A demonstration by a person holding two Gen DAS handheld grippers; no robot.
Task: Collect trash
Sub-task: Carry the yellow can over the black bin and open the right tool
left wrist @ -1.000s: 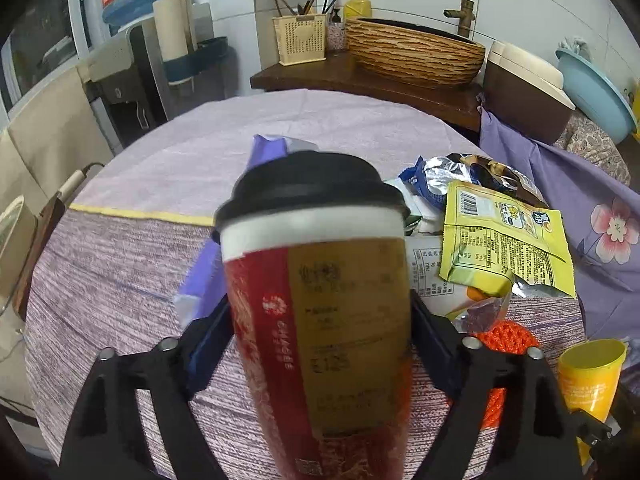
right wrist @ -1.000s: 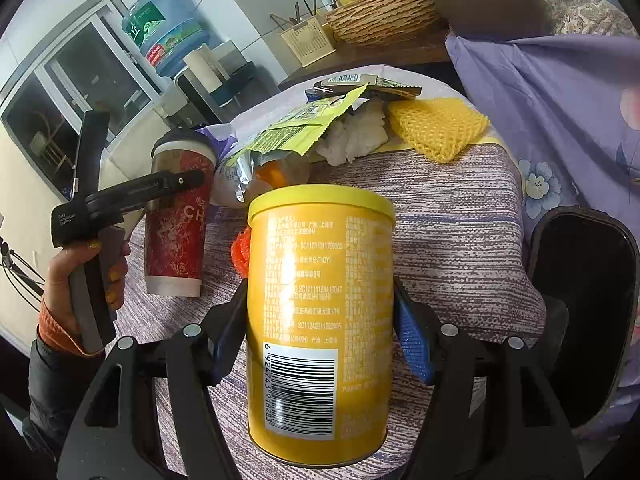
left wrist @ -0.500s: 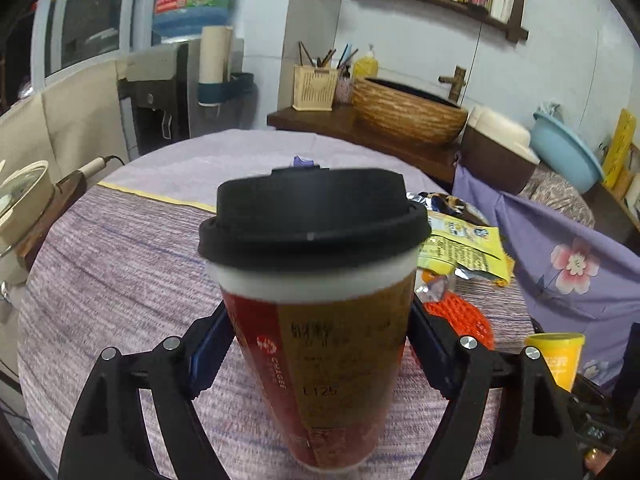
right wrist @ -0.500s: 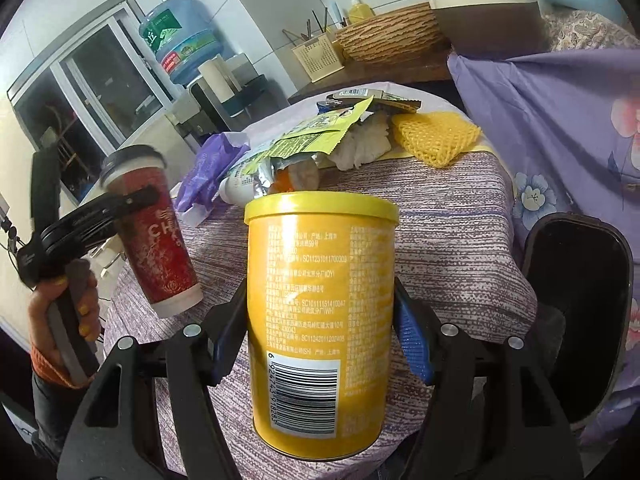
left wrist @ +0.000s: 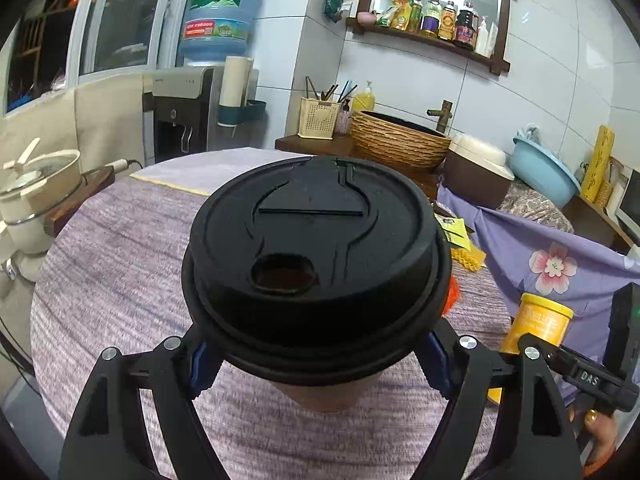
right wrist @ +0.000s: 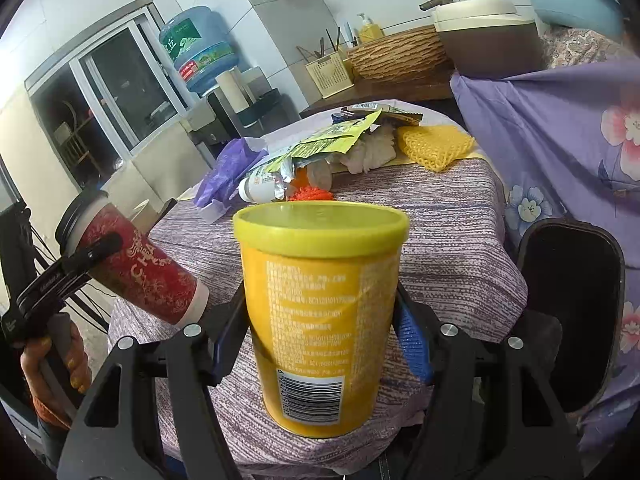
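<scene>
Probably light and easily crushed, the paper cup [right wrist: 132,264] hangs tilted off the table, clamped mid-wall by the left gripper [left wrist: 316,364], while the right gripper [right wrist: 320,328] squeezes the stiffer yellow can [right wrist: 320,312] near the bin [right wrist: 572,320].

Red paper cup [right wrist: 136,268]: gold "CHA" lettering readable on side. Water jug [left wrist: 218,12]: green label with two large Chinese characters, red band below too small to read. Right tool [left wrist: 592,378]: white "DAS" on black body. Yellow canister [right wrist: 320,320]: barcode and dense fine print, illegible.
</scene>
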